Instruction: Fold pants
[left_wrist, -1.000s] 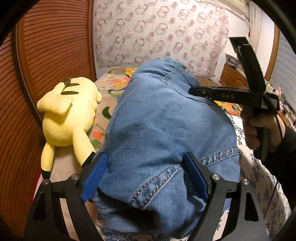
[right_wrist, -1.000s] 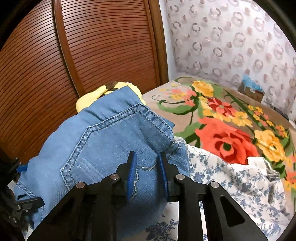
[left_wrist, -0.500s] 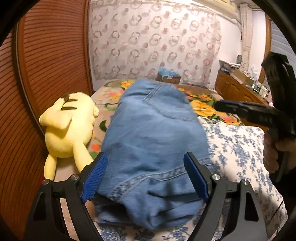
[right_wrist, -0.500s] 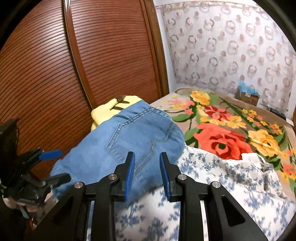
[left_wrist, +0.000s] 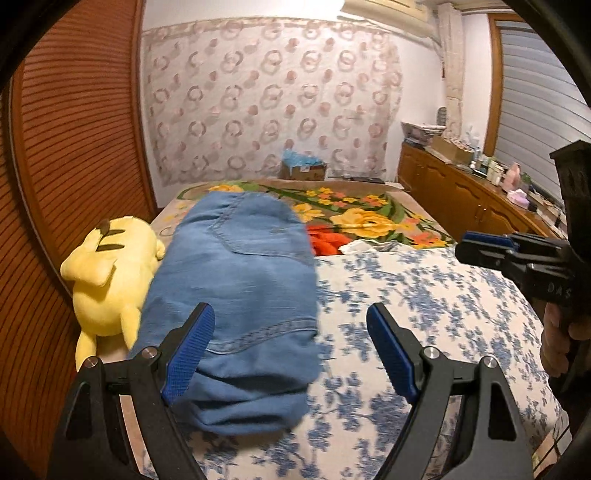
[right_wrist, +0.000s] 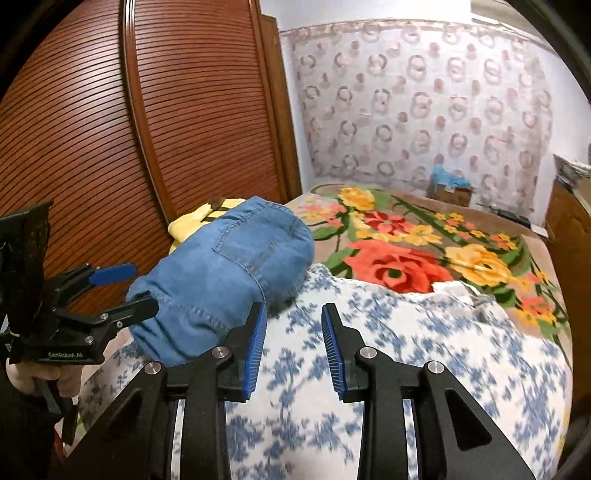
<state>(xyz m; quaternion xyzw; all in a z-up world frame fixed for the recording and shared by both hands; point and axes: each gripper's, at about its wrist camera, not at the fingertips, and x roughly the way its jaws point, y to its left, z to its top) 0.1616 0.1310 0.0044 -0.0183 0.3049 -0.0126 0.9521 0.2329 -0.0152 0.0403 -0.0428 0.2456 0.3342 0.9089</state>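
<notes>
The blue denim pants (left_wrist: 236, 295) lie folded in a thick bundle on the left side of the bed, back pocket up; they also show in the right wrist view (right_wrist: 229, 273). My left gripper (left_wrist: 291, 350) is open and empty, held just above the near end of the bundle, its left finger over the denim. My right gripper (right_wrist: 293, 347) is open and empty, to the right of the pants over the blue-flowered sheet (right_wrist: 406, 350). Each gripper shows in the other's view: the right one in the left wrist view (left_wrist: 517, 254), the left one in the right wrist view (right_wrist: 122, 291).
A yellow plush toy (left_wrist: 110, 277) lies against the pants' left side, beside the wooden slatted wardrobe (right_wrist: 129, 129). A flowered blanket (right_wrist: 424, 251) covers the far half of the bed. A wooden dresser (left_wrist: 472, 199) with clutter stands at the right.
Both grippers have let go of the pants and pulled back and up. The bundle has dropped flat onto the bed. My right gripper has opened wider.
</notes>
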